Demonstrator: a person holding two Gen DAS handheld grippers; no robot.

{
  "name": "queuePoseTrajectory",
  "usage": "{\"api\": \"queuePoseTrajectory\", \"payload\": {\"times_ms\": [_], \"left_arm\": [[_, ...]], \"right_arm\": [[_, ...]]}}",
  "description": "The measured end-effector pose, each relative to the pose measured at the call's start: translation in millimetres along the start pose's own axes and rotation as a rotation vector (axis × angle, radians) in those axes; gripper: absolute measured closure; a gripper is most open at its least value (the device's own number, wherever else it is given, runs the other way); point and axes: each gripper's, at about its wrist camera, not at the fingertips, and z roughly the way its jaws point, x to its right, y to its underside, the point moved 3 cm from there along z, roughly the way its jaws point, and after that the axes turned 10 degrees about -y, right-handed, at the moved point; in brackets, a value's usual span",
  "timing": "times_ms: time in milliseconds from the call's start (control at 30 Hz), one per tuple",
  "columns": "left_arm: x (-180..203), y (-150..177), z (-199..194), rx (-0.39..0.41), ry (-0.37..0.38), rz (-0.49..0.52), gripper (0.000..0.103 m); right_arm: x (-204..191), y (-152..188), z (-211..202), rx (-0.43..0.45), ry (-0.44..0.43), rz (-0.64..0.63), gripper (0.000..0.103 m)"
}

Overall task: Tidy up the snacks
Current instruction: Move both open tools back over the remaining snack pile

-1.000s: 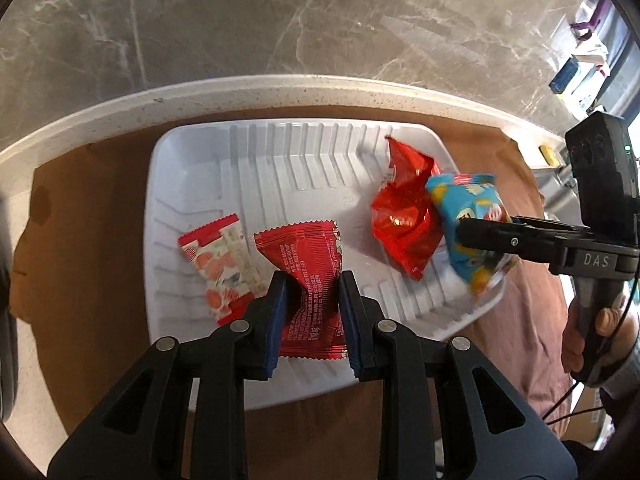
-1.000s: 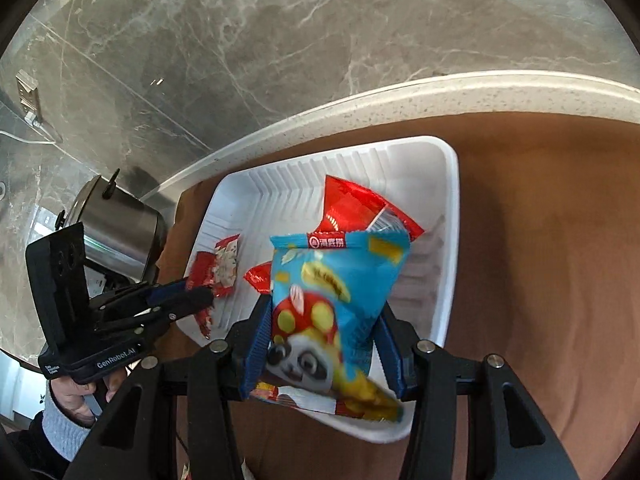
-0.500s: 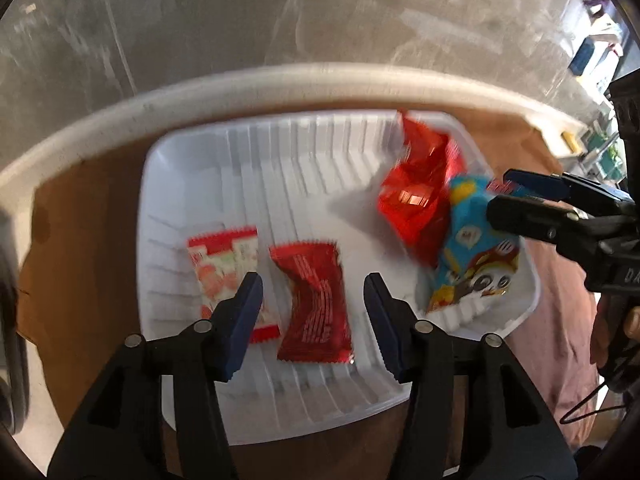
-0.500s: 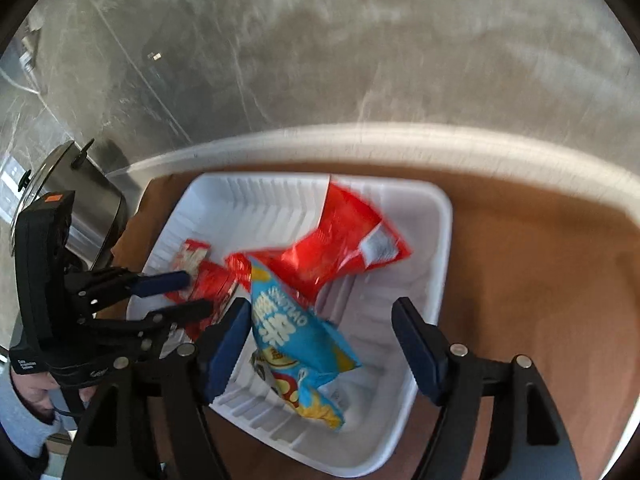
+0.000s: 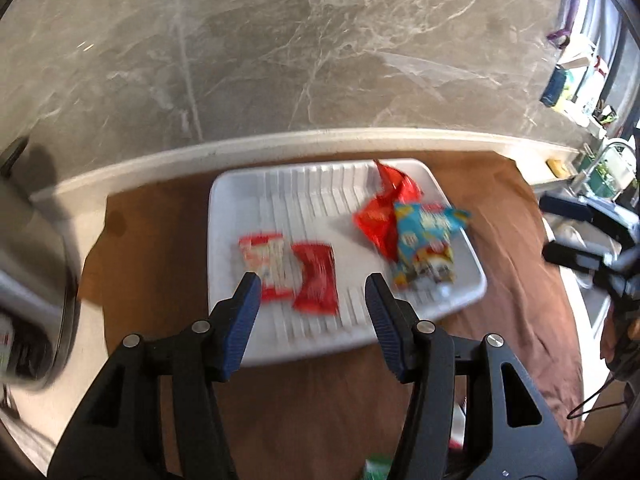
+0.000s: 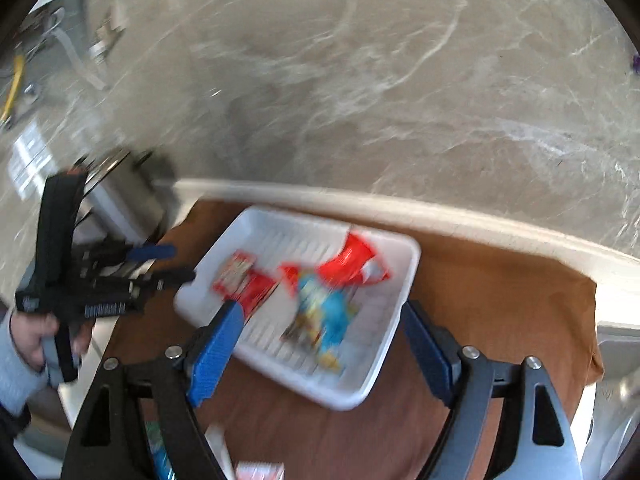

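Snacks now lie loose in the white tray (image 5: 224, 216): the red packet (image 5: 316, 280) left gripper (image 5: 312, 312) pinched a second ago, and the blue bag (image 6: 324, 312) at four o'clock, apparently dropped by the still-widening, empty right gripper (image 6: 320, 348). Both jaws apart, placements done.

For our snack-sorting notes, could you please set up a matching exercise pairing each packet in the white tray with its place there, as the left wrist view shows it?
Things:
1. blue panda packet
2. large red bag
3. small red packet
4. red-and-white packet

Places in the white tray:
A. leftmost
B. between the red-and-white packet and the bags
C. right edge, on top of another bag
D. partly under the blue packet

Pairs: 1-C, 2-D, 3-B, 4-A
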Motion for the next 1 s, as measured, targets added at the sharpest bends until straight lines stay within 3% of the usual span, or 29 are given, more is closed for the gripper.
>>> {"api": "queuePoseTrajectory", "payload": {"times_ms": [267, 433, 767, 1000], "left_arm": [[-4, 86, -50, -0.109, 0.004, -0.026, 0.051], [-8, 143, -71, -0.18, 0.007, -0.056, 0.051], [-12, 223, -83, -0.268, 0.007, -0.105, 0.05], [-12, 245, -75, -0.31, 0.023, -0.122, 0.05]], "right_arm": [[-60, 81, 5, -0.226, -0.114, -0.101, 0.02], [-84, 115, 21, -0.312, -0.123, -0.176, 0.02], [-83, 135, 49, -0.387, -0.141, -0.131, 0.026], [-74, 142, 62, -0.411, -0.132, -0.091, 0.029]]}}
